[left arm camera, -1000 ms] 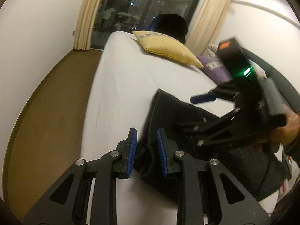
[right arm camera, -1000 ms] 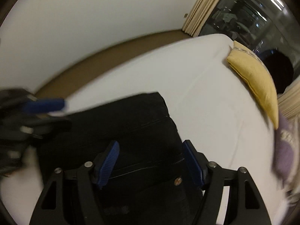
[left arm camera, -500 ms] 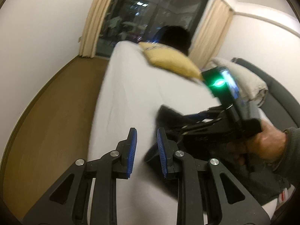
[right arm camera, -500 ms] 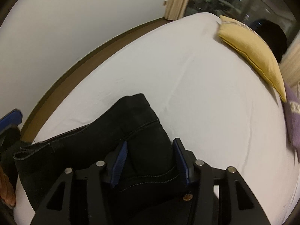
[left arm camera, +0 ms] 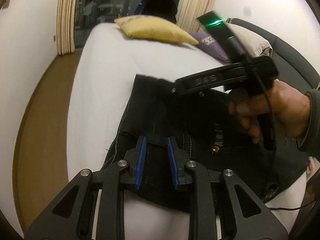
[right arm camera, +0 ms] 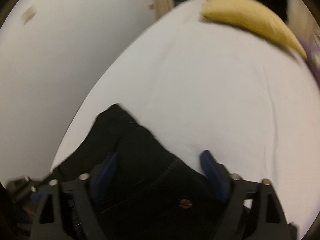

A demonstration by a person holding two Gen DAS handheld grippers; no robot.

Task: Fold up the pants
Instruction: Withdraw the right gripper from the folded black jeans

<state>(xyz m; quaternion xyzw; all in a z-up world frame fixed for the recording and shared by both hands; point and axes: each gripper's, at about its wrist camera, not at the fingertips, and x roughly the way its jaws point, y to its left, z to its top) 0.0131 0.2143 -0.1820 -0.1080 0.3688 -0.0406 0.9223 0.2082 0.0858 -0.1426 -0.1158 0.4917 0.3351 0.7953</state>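
Pants [left arm camera: 160, 108] near bed [left arm camera: 104, 76] edge, beyond bare

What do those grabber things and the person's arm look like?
Each gripper is black plastic with two fingers, blue ridged pads and silver bolts. The left gripper shows triangular cut-outs. The right gripper has a green light on its block, raised lettering on its side and a thin black cable. The right hand has a dark grey sleeve.
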